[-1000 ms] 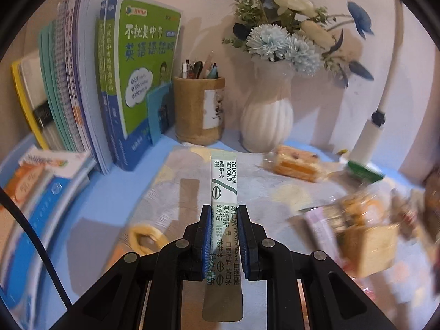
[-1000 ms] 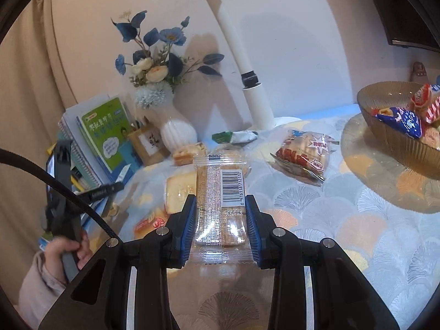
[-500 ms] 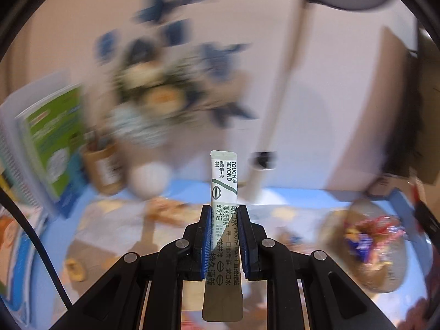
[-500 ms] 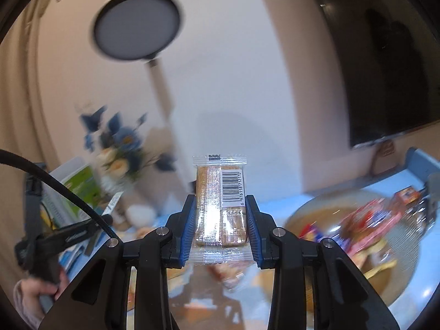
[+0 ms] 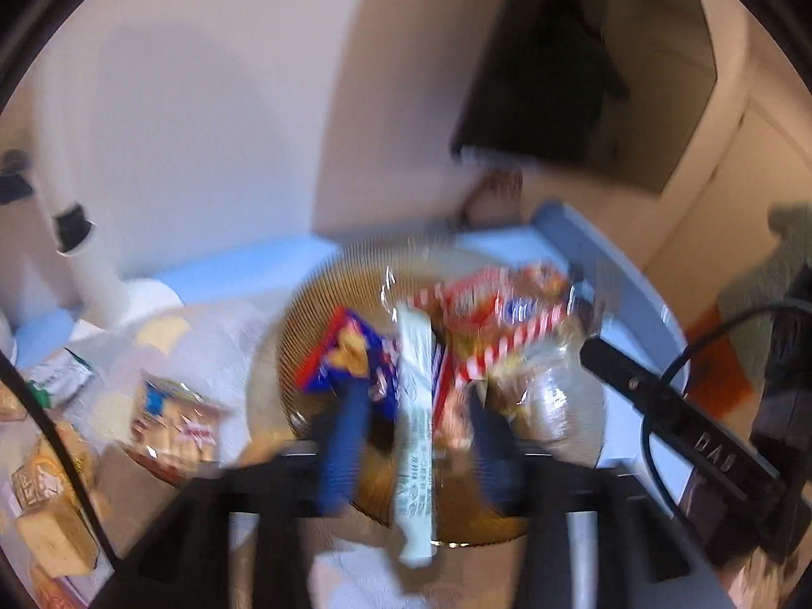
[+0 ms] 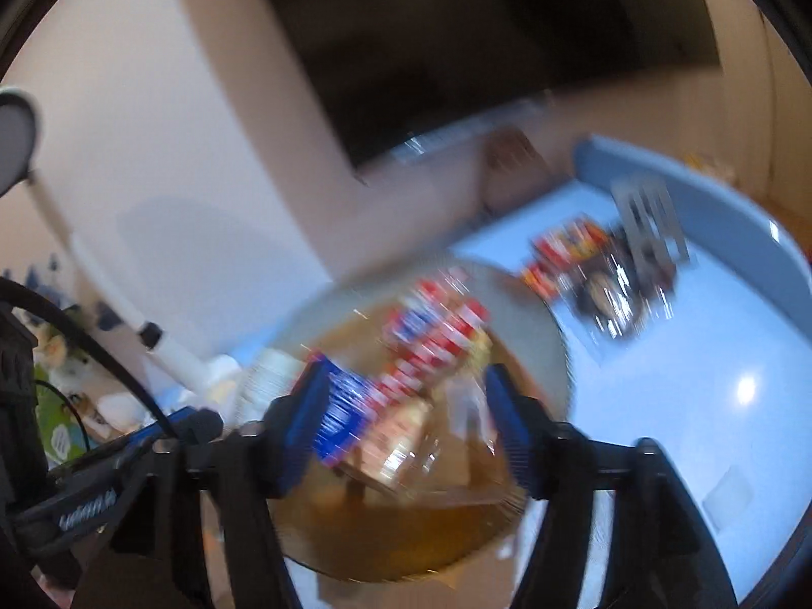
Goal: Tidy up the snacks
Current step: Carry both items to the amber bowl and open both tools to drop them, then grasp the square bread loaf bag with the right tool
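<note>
Both views are blurred by motion. My left gripper (image 5: 413,436) is open above the amber glass bowl (image 5: 284,335). The long white and green sachet (image 5: 416,426) hangs loose between the spread fingers, touching neither pad. The bowl holds several red, white and blue snack packets (image 5: 487,304). My right gripper (image 6: 406,426) is open wide over the same bowl (image 6: 538,325). The clear cracker packet (image 6: 457,421) lies in the bowl among the snacks below it. The right gripper's body shows at the right of the left wrist view (image 5: 675,406).
Wrapped cakes and crackers (image 5: 172,421) lie on the white cloth left of the bowl. A white lamp base (image 5: 122,299) stands behind them. Snack packets (image 6: 599,274) lie on the blue table beyond the bowl. The table's raised blue edge (image 6: 710,208) curves at the right.
Both grippers swung right and down over the bowl and opened. The sachet came free of the left pads and the cracker packet dropped from the right gripper into the bowl.
</note>
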A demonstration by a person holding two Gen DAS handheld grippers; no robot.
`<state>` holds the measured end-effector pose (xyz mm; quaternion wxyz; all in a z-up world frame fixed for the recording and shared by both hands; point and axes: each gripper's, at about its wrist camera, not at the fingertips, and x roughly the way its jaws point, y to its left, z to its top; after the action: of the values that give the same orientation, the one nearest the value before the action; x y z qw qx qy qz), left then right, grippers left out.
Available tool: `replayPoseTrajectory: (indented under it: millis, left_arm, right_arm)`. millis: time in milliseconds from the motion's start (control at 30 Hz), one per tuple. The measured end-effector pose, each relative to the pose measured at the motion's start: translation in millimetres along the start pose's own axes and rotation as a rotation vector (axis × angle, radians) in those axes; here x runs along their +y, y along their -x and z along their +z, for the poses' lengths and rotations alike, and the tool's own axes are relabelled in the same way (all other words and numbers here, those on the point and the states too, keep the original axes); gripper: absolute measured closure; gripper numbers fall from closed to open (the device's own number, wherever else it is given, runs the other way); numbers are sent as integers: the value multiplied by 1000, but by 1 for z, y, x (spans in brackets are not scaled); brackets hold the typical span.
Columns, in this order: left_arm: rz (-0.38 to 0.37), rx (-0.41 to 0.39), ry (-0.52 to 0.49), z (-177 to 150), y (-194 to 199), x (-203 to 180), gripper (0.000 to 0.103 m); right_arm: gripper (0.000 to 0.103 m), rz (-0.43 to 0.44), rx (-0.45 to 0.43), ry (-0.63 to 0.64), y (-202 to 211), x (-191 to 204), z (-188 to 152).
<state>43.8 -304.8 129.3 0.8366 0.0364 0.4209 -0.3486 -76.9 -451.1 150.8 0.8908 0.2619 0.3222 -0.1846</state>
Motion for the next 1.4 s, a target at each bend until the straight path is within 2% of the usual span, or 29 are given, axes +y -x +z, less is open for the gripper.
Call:
replayPoseTrajectory:
  millis: [67,167,200,233,367,500,667,800,867,1000,1100,1233,1267,1300,1333,1367,1400]
  left_arm:
    - [62,2,0,-3,-4,-2,27]
    - [108,-17,16,-3,1,8,27]
    - [116,-18,24,-3,3,11,26]
    - [131,-18,37,-3,4,16,26]
    - [196,-14,78,-5,12,44,26]
    - [252,-28,120,-12,27,76,26]
    - [379,-68,153,-29,68,134,26]
    - [471,-97,177,-49,104,189,20]
    - [494,-103,204,-65,121,219,19]
    - [460,-59,237,-110,136,273,19]
    - [411,0,235,-140,128,294,19]
    - [329,22,199,-178,110,300,18]
    - [298,-22,179,-187,108,298,7]
    - [280,-61,163,-193,104,297,0]
    - [272,-89,157,-199,99,298,0]
    - [236,-64,192,-200,94,302,0]
    - [204,-74,221,-199,98,307,0]
  right_arm:
    - [35,14,29,-50,-3,-12,-1]
    - [32,24,21,-66,5,-14,-1]
    - [26,18,14,-58,8,-12,1]
    - [25,11,3,-44,11,-7,1]
    - [25,25,2,-14,14,17,3]
    - [25,65,8,36,12,58,3]
    - [22,142,-4,128,10,130,-6]
    - [3,232,0,188,2,191,-34]
    - [0,282,15,233,-7,223,-55]
    - [0,381,72,314,-28,277,-110]
    - [0,431,136,350,-52,301,-157]
    - [0,393,240,405,-89,320,-195]
    - [0,384,278,412,-103,323,-203]
    - [0,374,302,424,-112,325,-211]
    - [0,344,342,452,-127,327,-222]
    - [0,331,293,490,-122,330,-227]
    - [0,328,285,497,-120,331,-230]
